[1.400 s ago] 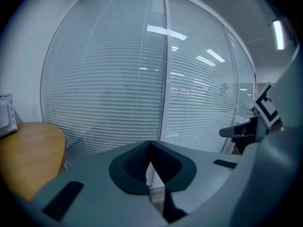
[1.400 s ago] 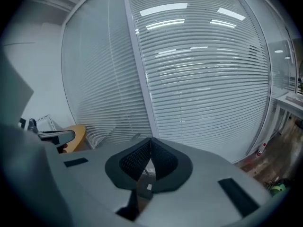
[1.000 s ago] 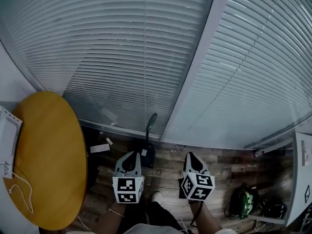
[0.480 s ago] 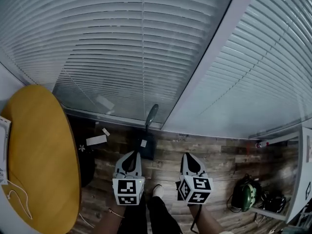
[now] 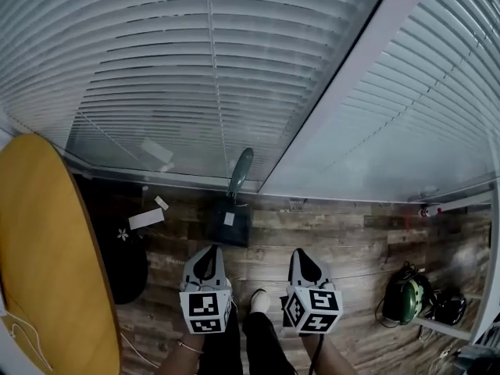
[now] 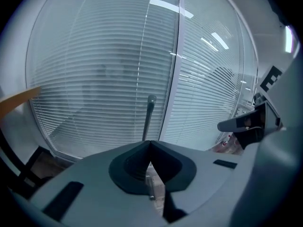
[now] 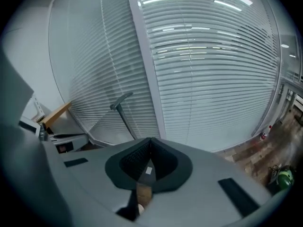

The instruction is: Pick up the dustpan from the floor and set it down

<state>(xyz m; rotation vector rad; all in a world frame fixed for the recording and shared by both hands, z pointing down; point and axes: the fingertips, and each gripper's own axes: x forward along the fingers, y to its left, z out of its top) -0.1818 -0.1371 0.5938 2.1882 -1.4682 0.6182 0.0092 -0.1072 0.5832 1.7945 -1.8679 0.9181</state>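
I count one dustpan (image 5: pixel 229 223): dark, sitting on the wood floor (image 5: pixel 344 241) at the middle of the head view, right under the window blinds (image 5: pixel 156 69), its long handle (image 5: pixel 240 174) leaning up against the glass. Left of it lie two white paper scraps (image 5: pixel 146 219). One round yellow table (image 5: pixel 47 248) fills the left edge, and one green helmet-like thing (image 5: pixel 406 299) sits at lower right.

I hold two grippers, low in the middle of the frame with my one visible white shoe (image 5: pixel 258 301) between them. My left gripper (image 5: pixel 208 250) has its jaws pressed together on nothing. My right gripper (image 5: pixel 298 251) is the same, jaws meeting at the tip, empty. Neither touches the dustpan, which lies just above the left one in the frame, apart from it
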